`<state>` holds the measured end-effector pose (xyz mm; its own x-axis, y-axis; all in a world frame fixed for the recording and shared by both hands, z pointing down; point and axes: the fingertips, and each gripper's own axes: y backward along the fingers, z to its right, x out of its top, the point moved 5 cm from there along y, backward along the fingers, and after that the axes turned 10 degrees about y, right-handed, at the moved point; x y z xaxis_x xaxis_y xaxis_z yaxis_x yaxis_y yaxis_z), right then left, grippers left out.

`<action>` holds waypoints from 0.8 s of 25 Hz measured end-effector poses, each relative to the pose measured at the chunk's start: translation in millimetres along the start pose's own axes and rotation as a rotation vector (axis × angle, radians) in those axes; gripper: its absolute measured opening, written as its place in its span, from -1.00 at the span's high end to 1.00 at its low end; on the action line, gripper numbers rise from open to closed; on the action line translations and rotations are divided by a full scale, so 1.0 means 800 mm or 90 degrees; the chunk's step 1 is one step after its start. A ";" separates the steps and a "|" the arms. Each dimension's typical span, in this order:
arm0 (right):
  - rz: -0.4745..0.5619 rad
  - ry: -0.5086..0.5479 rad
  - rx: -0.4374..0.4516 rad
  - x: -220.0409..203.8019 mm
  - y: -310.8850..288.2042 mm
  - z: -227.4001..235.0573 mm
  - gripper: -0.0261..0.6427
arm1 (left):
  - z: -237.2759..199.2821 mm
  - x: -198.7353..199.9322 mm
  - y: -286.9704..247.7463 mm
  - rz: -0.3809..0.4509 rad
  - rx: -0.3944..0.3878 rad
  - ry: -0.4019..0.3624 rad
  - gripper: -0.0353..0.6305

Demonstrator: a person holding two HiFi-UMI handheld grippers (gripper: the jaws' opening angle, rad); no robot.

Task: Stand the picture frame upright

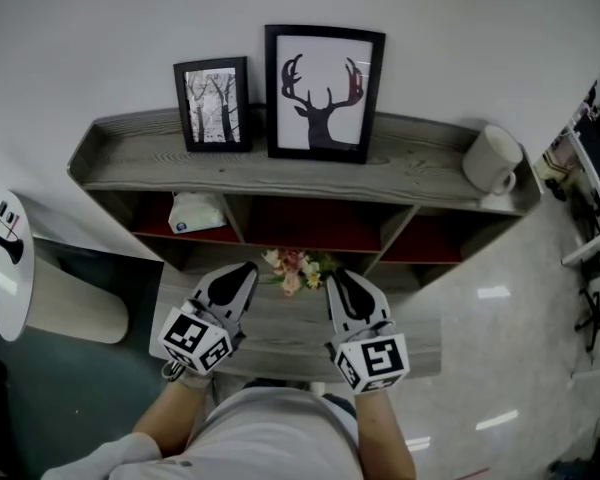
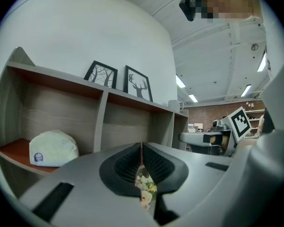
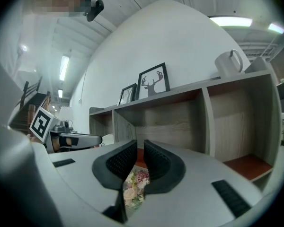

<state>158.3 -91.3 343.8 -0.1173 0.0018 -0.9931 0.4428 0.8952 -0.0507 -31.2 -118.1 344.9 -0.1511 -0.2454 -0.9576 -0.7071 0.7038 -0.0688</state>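
Two black picture frames stand upright on top of the grey wooden shelf unit [image 1: 410, 163], leaning on the white wall. The larger one shows a deer silhouette [image 1: 323, 93] [image 2: 137, 82] [image 3: 154, 82]; the smaller one shows trees [image 1: 213, 104] [image 2: 102, 74] [image 3: 128, 94]. Both grippers hover low in front of the unit, well below the frames and touching neither. My left gripper [image 1: 242, 268] [image 2: 141, 148] has its pads pressed together, empty. My right gripper [image 1: 338, 276] [image 3: 138, 145] is closed to a thin slit with nothing in it.
A white mug [image 1: 492, 158] [image 3: 228, 63] lies at the right end of the top board. A white tissue pack [image 1: 196, 213] [image 2: 52, 148] sits in the left compartment. A small bunch of flowers [image 1: 295, 268] rests on the lower board [image 1: 290, 333] between the grippers. A white round stand [image 1: 5, 263] is at far left.
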 end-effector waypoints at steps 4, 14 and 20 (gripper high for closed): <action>-0.006 -0.001 -0.002 -0.009 0.001 -0.002 0.77 | -0.002 -0.015 0.002 -0.008 0.001 0.018 0.82; -0.018 -0.002 -0.007 -0.022 0.002 -0.005 0.77 | -0.003 -0.024 0.000 -0.016 -0.004 0.022 0.82; -0.019 0.003 -0.016 -0.026 0.002 -0.004 0.77 | -0.003 -0.027 0.000 -0.024 0.002 0.023 0.82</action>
<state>158.6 -88.1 364.6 -0.1342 -0.0233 -0.9907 0.4164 0.9059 -0.0777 -29.6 -114.7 366.4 -0.1492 -0.2966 -0.9433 -0.7109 0.6952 -0.1062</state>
